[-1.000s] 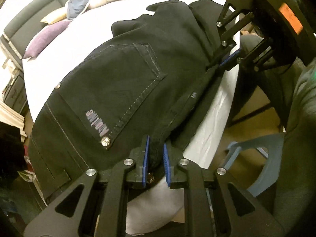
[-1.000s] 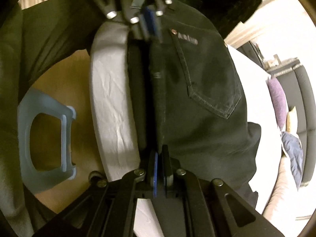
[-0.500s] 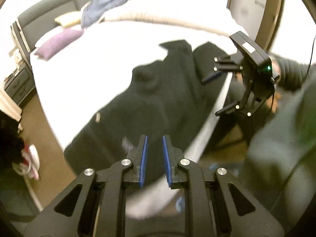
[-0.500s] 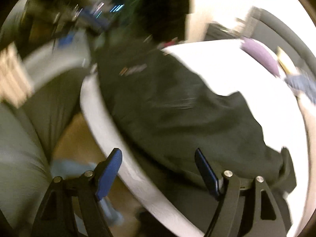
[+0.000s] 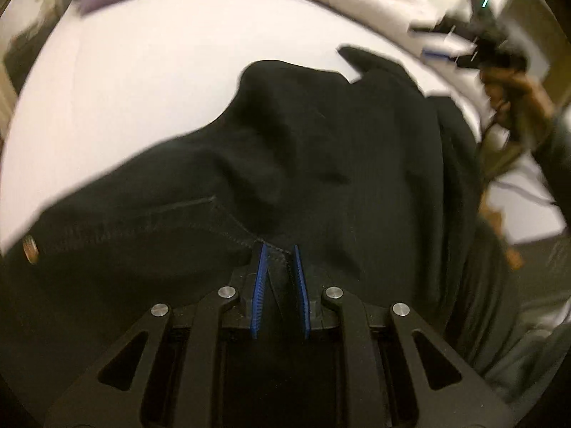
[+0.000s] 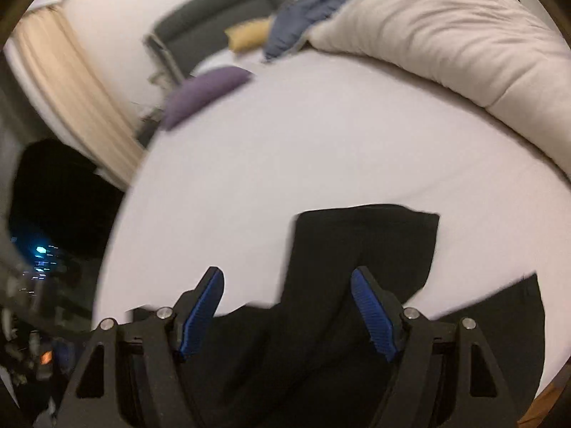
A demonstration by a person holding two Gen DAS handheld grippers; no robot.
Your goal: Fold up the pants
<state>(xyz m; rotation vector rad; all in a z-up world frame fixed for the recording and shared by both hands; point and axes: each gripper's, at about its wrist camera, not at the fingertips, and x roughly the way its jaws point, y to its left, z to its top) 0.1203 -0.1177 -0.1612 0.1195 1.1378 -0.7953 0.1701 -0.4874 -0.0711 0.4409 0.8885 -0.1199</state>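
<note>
The black pants (image 5: 303, 164) lie in a heap on the white bed sheet (image 5: 150, 71), close to the near edge of the bed. The cloth is bunched up and full of bumps. One back pocket with a stitched edge (image 5: 200, 210) faces up, and a small metal rivet (image 5: 30, 244) shines at its corner on the left side.

The left gripper (image 5: 279, 285) sits low over the pants, right by the pocket corner. Its two blue pads (image 5: 259, 285) stand a little apart, and dark cloth shows in the gap between them. I cannot tell if the pads are pinching the cloth or just resting over it.

The right gripper (image 6: 289, 314) is spread wide and holds nothing. Its blue pads (image 6: 201, 312) stand well apart. A pant leg end (image 6: 364, 246) lies flat on the sheet just past them, between the two fingers. In the left wrist view this gripper is a blur up in the far right corner, held in the person's hand (image 5: 517, 103).

Far back on the bed there is a purple pillow (image 6: 205, 94), a yellow pillow (image 6: 249, 35), a blue blanket (image 6: 303, 18), and a big cream duvet (image 6: 446, 35) bunched along the right side. A gray headboard (image 6: 228, 3) stands behind them.
</note>
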